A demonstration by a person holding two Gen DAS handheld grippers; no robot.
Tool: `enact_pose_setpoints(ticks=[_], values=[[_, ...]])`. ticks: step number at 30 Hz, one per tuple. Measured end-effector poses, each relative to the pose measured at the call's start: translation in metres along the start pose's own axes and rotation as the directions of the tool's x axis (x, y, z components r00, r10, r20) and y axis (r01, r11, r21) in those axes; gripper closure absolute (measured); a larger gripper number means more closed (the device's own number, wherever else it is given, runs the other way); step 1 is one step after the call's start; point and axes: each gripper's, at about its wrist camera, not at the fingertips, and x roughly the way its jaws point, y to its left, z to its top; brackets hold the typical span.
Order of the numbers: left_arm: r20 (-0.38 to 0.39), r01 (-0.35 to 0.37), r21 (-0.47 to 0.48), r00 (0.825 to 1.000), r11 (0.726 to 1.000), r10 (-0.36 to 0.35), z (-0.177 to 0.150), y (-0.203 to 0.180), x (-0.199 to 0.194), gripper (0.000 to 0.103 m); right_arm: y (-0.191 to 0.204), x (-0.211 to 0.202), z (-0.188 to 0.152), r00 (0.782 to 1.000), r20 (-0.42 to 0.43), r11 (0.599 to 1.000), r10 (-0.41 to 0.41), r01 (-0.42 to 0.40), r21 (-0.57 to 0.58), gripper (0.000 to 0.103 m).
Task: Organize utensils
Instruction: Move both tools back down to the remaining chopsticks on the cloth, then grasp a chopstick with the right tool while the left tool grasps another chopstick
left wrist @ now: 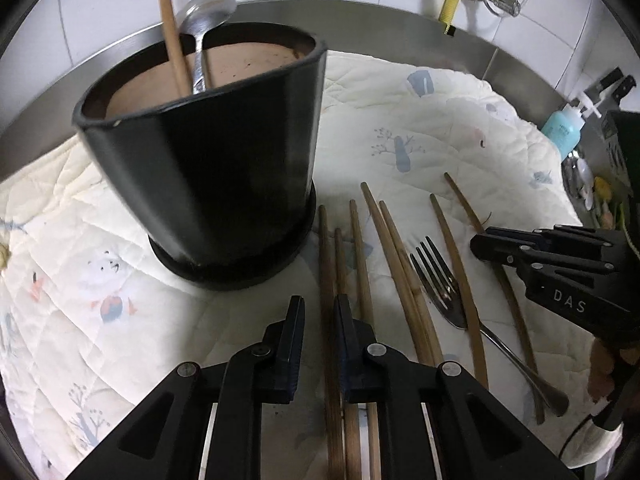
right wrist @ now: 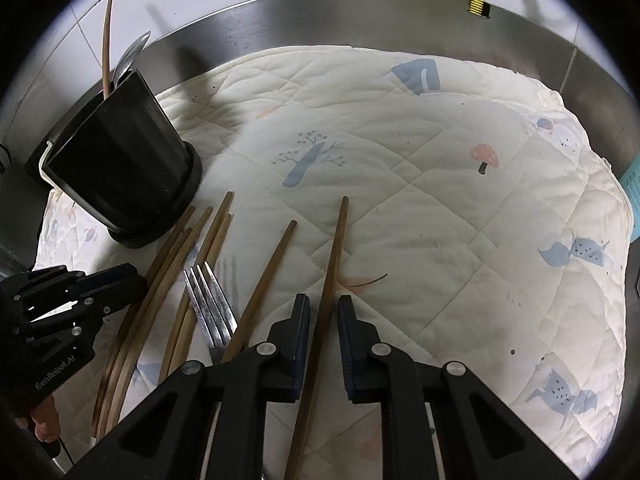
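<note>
Seven chopsticks [right wrist: 264,280] and fork [right wrist: 210,304] on mat [right wrist: 440,160]; holder [left wrist: 208,168] has spoon [left wrist: 204,24]. Left gripper [left wrist: 320,316] fingers apart over chopsticks; right gripper [right wrist: 324,312] fingers apart astride one.

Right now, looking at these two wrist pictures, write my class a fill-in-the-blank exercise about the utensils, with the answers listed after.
1. The spoon stands inside the black ____.
2. The only metal utensil lying flat on the quilted cloth is a ____.
3. The right gripper has its jaws either side of a single ____.
4. The loose chopsticks lie on the cloth, not yet in the holder; one chopstick already stands there beside the ____.

Answers: holder; fork; chopstick; spoon
</note>
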Motion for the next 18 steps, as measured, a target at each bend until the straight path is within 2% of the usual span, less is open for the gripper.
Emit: enact_pose_setpoints(ticks=[3,7,14,18], values=[[-0.042,0.018,-0.002,0.999,1.000,-0.019,0.003,-0.001,0.008,0.087,-0.002,0.002,0.002,1.000,-0.001,1.000,0.001,-0.001,-0.002,0.086],[-0.042,-0.034,0.057,0.998,0.998,0.036,0.004,-0.011,0.011,0.088,-0.003,0.004,0.004,1.000,-0.006,1.000,-0.002,0.002,-0.015,0.086],[-0.036,-0.063,0.065,0.997,0.996,0.066,0.007,-0.016,0.012,0.094,-0.004,0.006,0.005,1.000,-0.001,1.000,0.004,-0.004,-0.020,0.088],[-0.033,-0.046,0.041,0.998,0.998,0.048,0.007,-0.011,0.010,0.096,-0.005,0.009,0.009,1.000,-0.004,1.000,0.006,-0.006,-0.024,0.088]])
